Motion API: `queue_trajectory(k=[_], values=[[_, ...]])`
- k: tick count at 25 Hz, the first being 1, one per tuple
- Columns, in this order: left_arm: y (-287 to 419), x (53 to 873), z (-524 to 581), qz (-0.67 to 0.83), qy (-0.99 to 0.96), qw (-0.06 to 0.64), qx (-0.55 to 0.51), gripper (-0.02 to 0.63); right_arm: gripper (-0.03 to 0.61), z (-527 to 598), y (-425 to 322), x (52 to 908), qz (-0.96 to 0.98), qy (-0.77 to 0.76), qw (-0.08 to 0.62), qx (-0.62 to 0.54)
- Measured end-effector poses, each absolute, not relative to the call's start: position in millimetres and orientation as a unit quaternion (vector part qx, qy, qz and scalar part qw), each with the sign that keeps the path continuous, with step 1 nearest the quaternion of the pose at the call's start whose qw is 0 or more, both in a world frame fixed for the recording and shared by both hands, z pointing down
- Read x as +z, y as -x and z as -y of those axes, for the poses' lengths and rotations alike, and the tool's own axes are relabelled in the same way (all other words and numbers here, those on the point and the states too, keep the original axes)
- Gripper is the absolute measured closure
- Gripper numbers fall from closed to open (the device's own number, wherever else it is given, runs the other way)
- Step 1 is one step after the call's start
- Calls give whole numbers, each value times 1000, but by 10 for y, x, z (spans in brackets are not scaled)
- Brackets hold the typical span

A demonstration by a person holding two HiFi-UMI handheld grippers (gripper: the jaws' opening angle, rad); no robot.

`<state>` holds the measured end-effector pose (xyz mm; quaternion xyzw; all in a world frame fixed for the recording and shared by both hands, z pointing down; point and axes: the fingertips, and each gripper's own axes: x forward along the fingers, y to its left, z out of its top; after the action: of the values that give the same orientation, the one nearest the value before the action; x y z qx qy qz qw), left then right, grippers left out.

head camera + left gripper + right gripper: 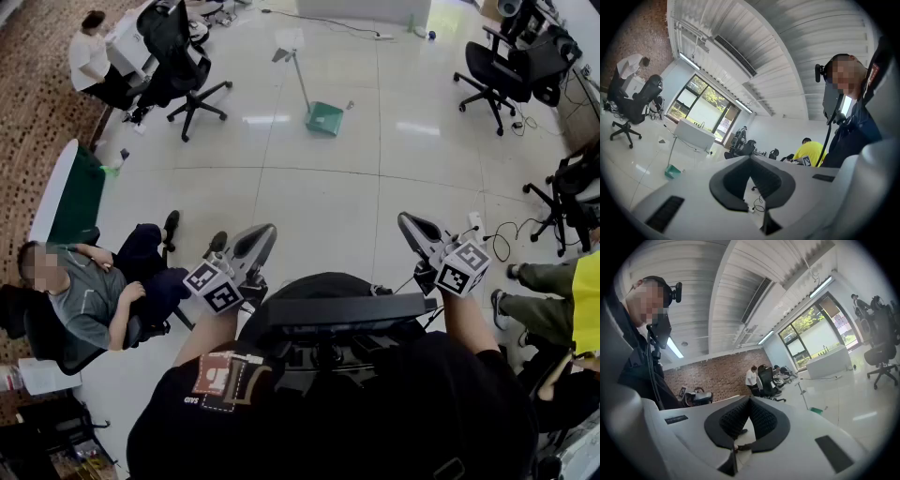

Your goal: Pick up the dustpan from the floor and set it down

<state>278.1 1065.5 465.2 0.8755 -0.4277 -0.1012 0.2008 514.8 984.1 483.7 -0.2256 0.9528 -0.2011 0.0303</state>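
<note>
The pale floor (319, 197) runs well ahead of me. The green dustpan (324, 119) stands on it far off, apart from the chairs, with its long handle (300, 80) rising from it. I judge it light, stiff plastic with a thin, slick pole, so I'd clamp the handle about midway. My left gripper (260, 234) and right gripper (409, 226) are both pinched together on nothing: 2 empty pairs of jaws. The handle's top end is too small to make out, and so is which way the pan's mouth faces.
</note>
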Motion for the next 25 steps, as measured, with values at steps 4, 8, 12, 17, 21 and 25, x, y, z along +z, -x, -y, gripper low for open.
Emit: queue_trajectory(k=[4,8,12,17,21,25], values=[[-2461,4666,-10564,430,-871,210,-110,591,569,-9723,-4870,4814,-950,230,21,-208],[-2054,4744,-10347,423,-872,209,-126,591,569,-9538,-4458,4770,-953,231,9,-195],[-1113,4604,-9748,401,-881,209,-138,591,569,-8961,-3605,4388,-949,262,9,-175],[805,4431,-8895,364,-900,203,-127,591,569,-8127,-1845,4010,-937,309,12,-161],[1514,4743,-8461,358,-906,191,-124,591,569,-7697,-1294,4180,-931,328,24,-157],[1764,4790,-7932,362,-900,193,-145,591,569,-7166,-1032,4244,-930,329,10,-162]])
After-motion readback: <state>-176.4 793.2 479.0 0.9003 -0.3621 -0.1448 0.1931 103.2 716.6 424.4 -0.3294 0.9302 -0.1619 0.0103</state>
